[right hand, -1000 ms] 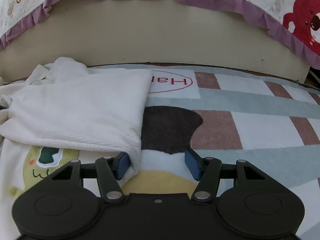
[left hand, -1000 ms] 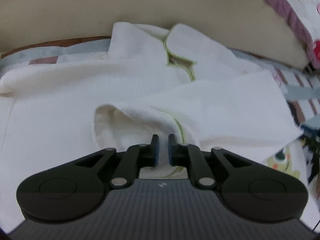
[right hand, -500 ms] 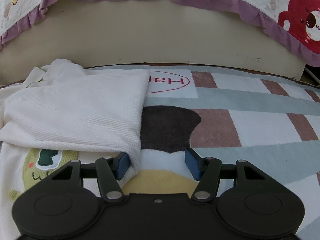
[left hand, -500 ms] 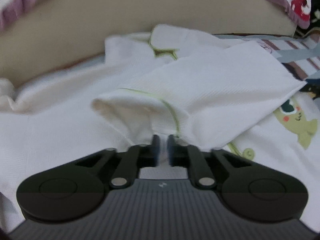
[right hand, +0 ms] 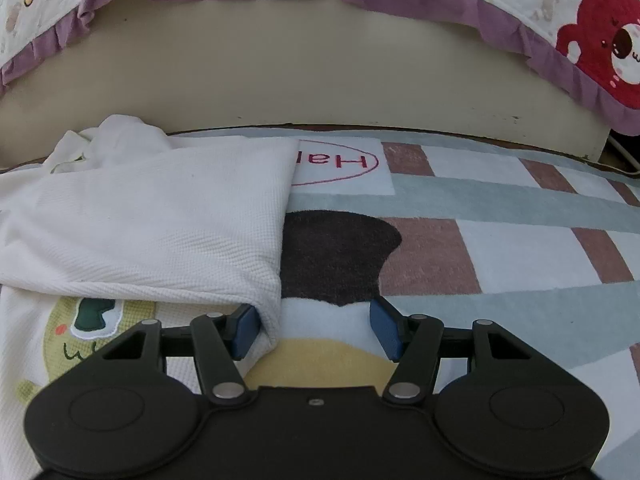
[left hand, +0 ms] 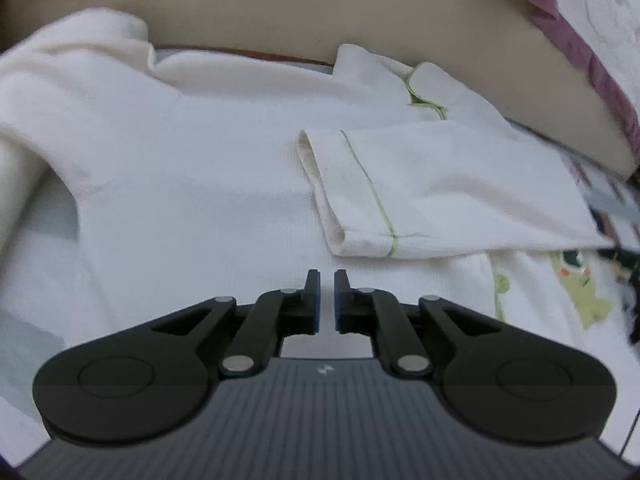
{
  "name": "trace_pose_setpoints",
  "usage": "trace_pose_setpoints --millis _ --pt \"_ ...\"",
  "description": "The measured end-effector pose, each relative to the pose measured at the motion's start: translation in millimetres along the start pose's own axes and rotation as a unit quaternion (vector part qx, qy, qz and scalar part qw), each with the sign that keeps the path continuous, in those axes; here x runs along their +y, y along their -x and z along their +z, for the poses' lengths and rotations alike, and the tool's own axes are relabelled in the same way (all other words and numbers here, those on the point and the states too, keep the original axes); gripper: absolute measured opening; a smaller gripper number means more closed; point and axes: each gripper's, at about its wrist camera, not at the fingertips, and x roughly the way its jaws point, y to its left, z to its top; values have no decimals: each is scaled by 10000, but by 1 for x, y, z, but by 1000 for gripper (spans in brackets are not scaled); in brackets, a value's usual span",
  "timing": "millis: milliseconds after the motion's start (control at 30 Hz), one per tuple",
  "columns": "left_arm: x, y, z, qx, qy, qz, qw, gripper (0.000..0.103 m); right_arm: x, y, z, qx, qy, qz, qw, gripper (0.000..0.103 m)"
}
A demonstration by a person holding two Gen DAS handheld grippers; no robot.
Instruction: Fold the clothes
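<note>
Left wrist view: left gripper point(left hand: 327, 300) is hovering low over the white long-sleeved top point(left hand: 192, 184), pointing toward the beige bed base point(left hand: 280, 16). Its jaws are sitting nearly together with a thin gap, and nothing is showing between them. The folded sleeve point(left hand: 440, 200) is lying across the top's body just ahead and right of the fingertips, apart from them, with the cuff point(left hand: 320, 196) facing left and a green stitch line running down it. The green-trimmed collar point(left hand: 424, 96) is sitting at the far edge near the bed base. The other sleeve is spreading out at far left. Open fabric is lying left of the cuff. The right edge of this view is blurred; only part of a green cartoon print point(left hand: 576, 288) is showing there.

Right wrist view: right gripper point(right hand: 316, 330) is sitting low over the patterned rug point(right hand: 500, 240), jaws spread wide, holding nothing. Its left finger pad point(right hand: 244, 330) is touching, or just beside, the corner of the folded sleeve point(right hand: 160, 224); cannot tell which. The cartoon print point(right hand: 92, 332) is half hidden under that fold. Bare rug is running from centre to the right. A purple-frilled bedspread point(right hand: 500, 12) with a red bear is hanging above, cut off at the top.
</note>
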Motion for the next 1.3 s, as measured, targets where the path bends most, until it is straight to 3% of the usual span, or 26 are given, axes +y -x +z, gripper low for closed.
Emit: trace_pose_setpoints --millis 33,67,100,200,300,433,500,567,733,767,833,900,967,1100,1300 --pt "-1 -1 1 -34 26 -26 10000 22 0 0 1 21 3 -11 10000 64" --pt "-2 -3 1 -66 56 -55 9999 38 1 0 2 36 44 -14 10000 64" --pt "-4 -4 2 -97 94 -90 9999 43 1 -1 3 50 86 -15 9999 64" --pt "-12 -6 5 -81 -12 -114 9999 43 2 -1 4 74 204 -19 9998 65" --pt "-19 1 6 -53 -439 219 9988 42 6 0 8 190 497 -98 9985 66" --pt "-16 24 4 60 -1151 645 9912 42 13 19 18 517 931 -220 9941 64" --pt "-3 45 5 -141 -1122 728 9909 42 19 42 20 315 1225 -178 9918 65" --pt "11 61 7 -406 -894 810 9919 43 24 67 22 8 1298 5 9915 65" --pt "51 86 19 -842 71 1156 9897 46 46 95 32 -232 793 899 9925 62" --pt "58 89 22 -902 196 1234 9880 46 58 99 33 -315 795 1099 9903 57" --pt "69 95 28 -1110 284 1471 9825 46 81 107 37 -461 792 1516 9842 22" --pt "83 105 31 -1263 445 1754 9753 44 107 114 46 -428 766 2082 9741 13" --pt "98 114 31 -1371 646 1803 9719 43 138 124 55 -554 1080 2215 9676 13" --pt "132 129 35 -1492 1102 1722 9674 45 204 127 75 -594 1810 1981 9615 17" --pt "206 137 43 -1777 1988 1917 9445 56 279 125 79 -620 1858 2221 9552 22"
